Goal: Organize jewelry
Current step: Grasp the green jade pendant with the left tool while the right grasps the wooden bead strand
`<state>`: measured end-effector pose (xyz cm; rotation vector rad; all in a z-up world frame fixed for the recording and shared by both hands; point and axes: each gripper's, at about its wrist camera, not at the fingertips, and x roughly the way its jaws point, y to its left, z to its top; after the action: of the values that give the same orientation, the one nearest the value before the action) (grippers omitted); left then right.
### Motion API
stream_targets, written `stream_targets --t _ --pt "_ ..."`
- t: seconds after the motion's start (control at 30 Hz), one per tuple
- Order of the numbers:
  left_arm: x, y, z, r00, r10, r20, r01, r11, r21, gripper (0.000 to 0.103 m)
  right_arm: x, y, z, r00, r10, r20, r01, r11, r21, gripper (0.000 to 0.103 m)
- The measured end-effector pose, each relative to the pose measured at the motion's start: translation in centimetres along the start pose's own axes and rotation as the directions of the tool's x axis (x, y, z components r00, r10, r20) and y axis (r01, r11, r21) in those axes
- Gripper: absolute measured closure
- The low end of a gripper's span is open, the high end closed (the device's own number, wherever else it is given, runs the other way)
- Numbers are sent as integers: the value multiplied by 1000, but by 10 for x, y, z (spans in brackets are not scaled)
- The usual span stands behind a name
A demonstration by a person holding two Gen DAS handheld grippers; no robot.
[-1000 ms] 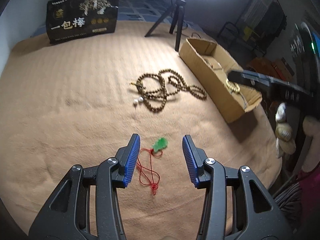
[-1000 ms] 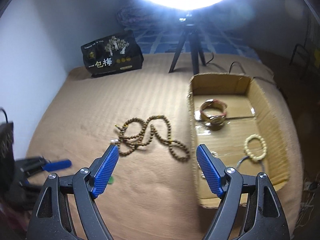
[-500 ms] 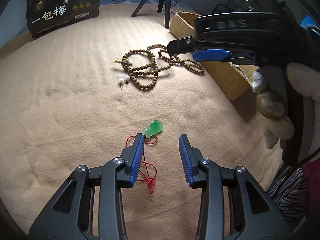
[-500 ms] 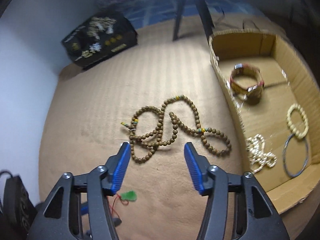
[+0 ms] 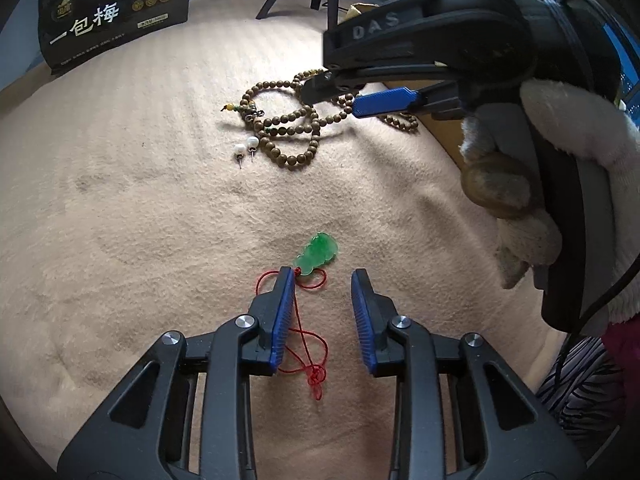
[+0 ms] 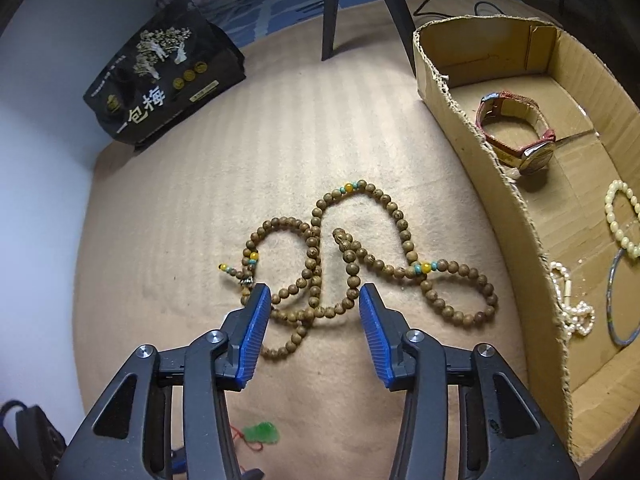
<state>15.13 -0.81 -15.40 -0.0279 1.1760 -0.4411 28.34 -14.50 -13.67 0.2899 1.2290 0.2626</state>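
I have two pickups going at once, and both need the pads placed with care before they meet. My left tool (image 5: 323,278) points steeply down at the beige blanket (image 5: 120,200), its jaws closing but not yet pressing on anything; the red cord (image 5: 304,334) runs between them and under the left pad, while the green pendant (image 5: 318,254) lies just ahead of the tips. To do this well I judge I should pinch the cord close to the pendant, or nudge forward to take the pendant itself, since the thin cord could slip from the ribbed pads and the soft blanket could get caught with it. My right tool (image 6: 314,294) is also tilted steeply down, over the brown bead necklace (image 6: 348,264), jaws closing with several loops of beads lying between the tips, none clamped yet. Here I would catch more than one strand at once so the long string lifts as a bunch and does not trail, then carry it to the cardboard box (image 6: 516,216) just to the right, where a watch (image 6: 516,132), a pale bead bracelet (image 6: 622,220) and a bangle (image 6: 618,300) already lie. In the left view my gloved right hand (image 5: 568,152) holds that tool out over the necklace, and two pearl earrings (image 5: 246,148) rest just beside the beads, so a careless grab might drag them along
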Motion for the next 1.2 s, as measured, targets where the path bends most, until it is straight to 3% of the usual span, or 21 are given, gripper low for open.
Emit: stream_targets --t 0.77,0.83,1.1,1.2 --pt "20 -16 6 997 77 -15 -75 993 90 74 25 8 8 999 -48 -4 48 999 1 59" --pt "20 -15 6 996 93 -14 -92 992 81 85 27 9 10 999 -53 -2 53 999 -2 59" --pt "19 1 11 996 92 -11 -91 995 34 86 34 25 5 990 -138 13 139 983 -121 59" --pt "17 5 11 996 88 -10 -87 996 23 86 35 32 0 982 -182 40 187 964 -188 72"
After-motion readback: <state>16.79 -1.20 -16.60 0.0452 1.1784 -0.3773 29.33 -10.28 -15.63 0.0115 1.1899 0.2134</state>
